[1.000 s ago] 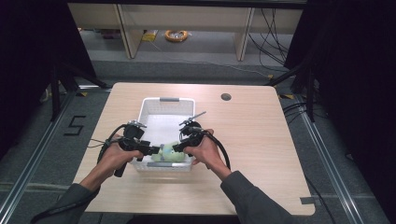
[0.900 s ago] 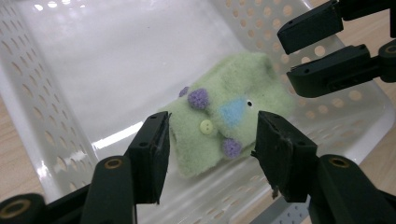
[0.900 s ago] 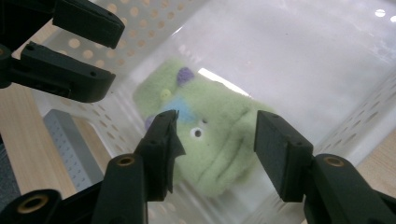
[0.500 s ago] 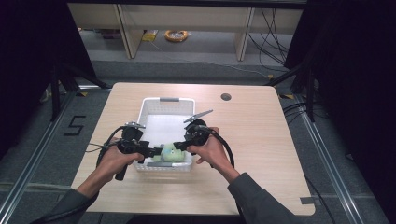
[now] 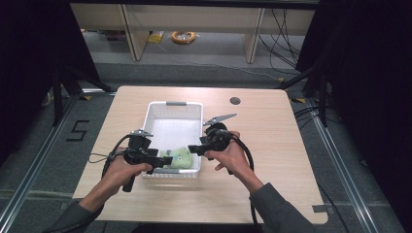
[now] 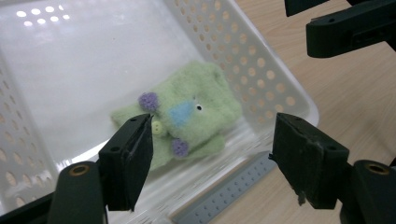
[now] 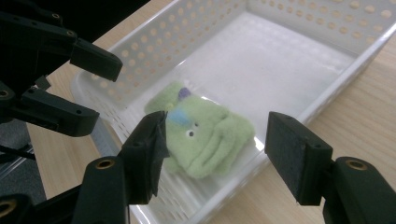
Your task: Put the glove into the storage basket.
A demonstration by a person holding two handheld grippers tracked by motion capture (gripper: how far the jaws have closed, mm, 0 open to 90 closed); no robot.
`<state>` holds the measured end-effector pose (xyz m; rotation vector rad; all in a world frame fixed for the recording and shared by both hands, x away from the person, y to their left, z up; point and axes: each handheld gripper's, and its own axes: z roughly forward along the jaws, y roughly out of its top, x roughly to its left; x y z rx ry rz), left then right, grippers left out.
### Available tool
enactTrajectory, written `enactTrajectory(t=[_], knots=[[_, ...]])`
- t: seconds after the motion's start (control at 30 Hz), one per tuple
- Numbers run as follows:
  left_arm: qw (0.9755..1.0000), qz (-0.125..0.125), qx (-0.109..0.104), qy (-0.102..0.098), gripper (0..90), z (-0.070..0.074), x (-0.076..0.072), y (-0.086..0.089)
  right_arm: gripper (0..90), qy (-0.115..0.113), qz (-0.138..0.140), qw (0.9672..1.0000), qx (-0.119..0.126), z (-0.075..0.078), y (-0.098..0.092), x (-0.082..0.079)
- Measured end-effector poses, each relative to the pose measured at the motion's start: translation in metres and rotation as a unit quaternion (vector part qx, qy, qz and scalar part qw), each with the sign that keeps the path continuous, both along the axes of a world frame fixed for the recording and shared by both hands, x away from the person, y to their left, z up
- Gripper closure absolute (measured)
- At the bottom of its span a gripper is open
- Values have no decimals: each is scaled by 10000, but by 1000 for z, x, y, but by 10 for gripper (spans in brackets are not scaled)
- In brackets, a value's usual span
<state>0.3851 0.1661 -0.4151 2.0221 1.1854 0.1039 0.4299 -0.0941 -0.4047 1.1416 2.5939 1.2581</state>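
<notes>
A green felt toy (image 6: 187, 114) lies flat on the floor of the white perforated basket (image 5: 174, 108), in the corner nearest the person, and neither tool has hold of it. The left hand-held gripper (image 5: 163, 160) hangs over the basket's near left rim, and the right hand-held gripper (image 5: 194, 149) hovers by its near right edge. Both have just been opening their jaws, which now stand wide with nothing between the pads. That suggests the toy has been let go into the basket on purpose, which would explain why it rests slumped and partly folded against the near wall rather than laid out neatly. The basket sits near the middle of the wooden counter (image 5: 272, 145), within easy reach of both hands, which suits a two-handed drop. From the high view the toy is little more than a pale green patch between the two tools. The left gripper view gives its face: a blue patch, purple tufts, a small dark eye and a yellow dot, with the other tool's black jaws at the upper right. The right gripper view (image 7: 205, 135) shows instead the rolled folds along one side and how close the toy lies to the basket's wall.
</notes>
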Motion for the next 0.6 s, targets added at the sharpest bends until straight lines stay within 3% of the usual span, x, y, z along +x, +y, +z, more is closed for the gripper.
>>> enactTrajectory(t=[0.33, 0.6], knots=[[9999, -150, -57, -55, 278, 2, -8, -7, 387, -22, -110, 9998, 144, 6, -21, -8], [9992, -328, -182, -132, 273, 5, -17, -15, 378, -111, -22, 9996, 267, 9, -31, -17]])
